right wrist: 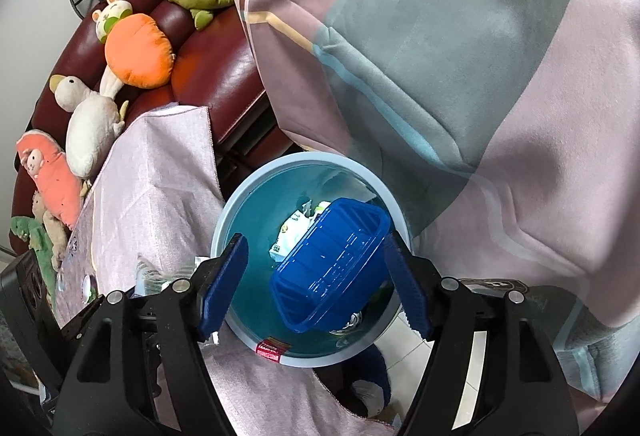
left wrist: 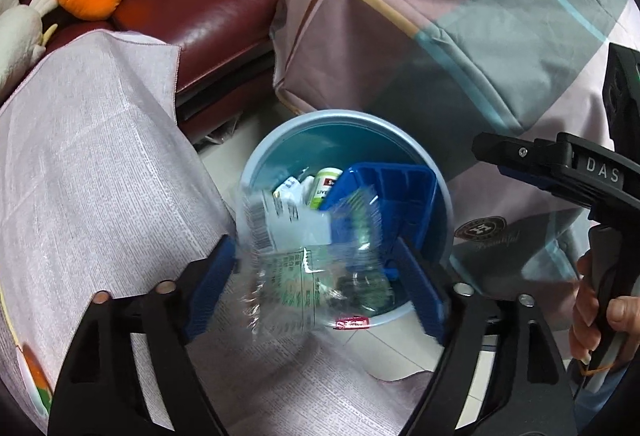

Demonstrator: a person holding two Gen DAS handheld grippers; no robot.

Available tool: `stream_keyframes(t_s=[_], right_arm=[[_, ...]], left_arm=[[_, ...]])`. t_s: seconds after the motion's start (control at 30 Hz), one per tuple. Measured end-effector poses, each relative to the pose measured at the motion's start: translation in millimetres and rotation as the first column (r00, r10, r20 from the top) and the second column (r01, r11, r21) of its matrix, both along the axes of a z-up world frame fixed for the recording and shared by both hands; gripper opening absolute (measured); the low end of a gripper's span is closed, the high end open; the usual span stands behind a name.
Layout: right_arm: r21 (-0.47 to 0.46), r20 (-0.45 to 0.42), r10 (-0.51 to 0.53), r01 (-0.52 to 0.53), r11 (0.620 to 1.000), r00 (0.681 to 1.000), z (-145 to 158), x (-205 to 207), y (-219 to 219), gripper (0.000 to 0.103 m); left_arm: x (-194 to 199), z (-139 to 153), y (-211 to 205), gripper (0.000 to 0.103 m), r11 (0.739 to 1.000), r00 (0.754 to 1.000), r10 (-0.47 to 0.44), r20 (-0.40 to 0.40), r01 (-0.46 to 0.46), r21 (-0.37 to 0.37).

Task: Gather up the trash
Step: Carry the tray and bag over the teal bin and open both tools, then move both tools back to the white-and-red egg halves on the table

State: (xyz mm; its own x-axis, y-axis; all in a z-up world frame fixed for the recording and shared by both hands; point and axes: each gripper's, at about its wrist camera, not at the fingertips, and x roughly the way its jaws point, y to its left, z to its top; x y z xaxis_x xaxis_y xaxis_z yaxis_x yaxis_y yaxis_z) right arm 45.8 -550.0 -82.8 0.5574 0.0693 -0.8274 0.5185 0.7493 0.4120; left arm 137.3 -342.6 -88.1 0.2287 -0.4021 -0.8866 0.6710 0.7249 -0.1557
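Left claw (left wrist: 316, 268): we grip one clear plastic wrapper (left wrist: 304, 256) between the blue pads, over the bin's near rim.
Right claw (right wrist: 316, 288): spread wide, holding nothing — it hangs above the bin.
Handling: we judge the wrapper light, crinkly, slippery; pinch a bunched fold.
Bin (right wrist: 240, 212): one, pale blue, beside the cloth-covered bench (right wrist: 160, 172).
Inside: one blue tray (right wrist: 332, 260), one green-labelled bottle (left wrist: 326, 182) — other scraps unclear.

Blurred clear wrapper (left wrist: 304, 268) hides bin (left wrist: 344, 116) contents.
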Motion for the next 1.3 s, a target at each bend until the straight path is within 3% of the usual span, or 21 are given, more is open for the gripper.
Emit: stream_keyframes(t_s=[0.23, 0.3, 0.73, 1.1, 1.3], right_arm=[[-0.003, -0.023, 0.005, -0.005, 1.000, 1.000, -2.8, 5.2, 3.1, 0.068], [-0.008, -0.027, 0.011, -0.011, 1.000, 1.000, -1.6, 6.7, 6.0, 0.074], [-0.039, -0.055, 0.071, -0.073, 0.997, 0.996, 15.5, 14.1, 44.6, 0.075], [-0.075, -0.048, 0.158, -0.162, 0.984, 0.986, 43.2, 25.5, 101.9, 0.075], [-0.096, -0.055, 0.230, -0.234, 0.967, 0.972, 54.4, 38.1, 145.9, 0.075]], left_arm=[[3.4, -1.1, 11.9, 0.087, 1.000, 1.000, 0.022, -0.011, -0.022, -0.002], [5.4, 0.0, 19.0, 0.087, 0.999, 0.999, 0.037, -0.019, -0.037, -0.008], [5.1, 21.3, 68.8, 0.088, 0.992, 0.994, 0.106, -0.012, -0.107, -0.064], [0.5, 41.7, 142.2, 0.090, 0.974, 0.980, 0.200, 0.007, -0.198, -0.111], [2.2, 48.7, 197.3, 0.091, 0.950, 0.959, 0.285, 0.011, -0.281, -0.135]])
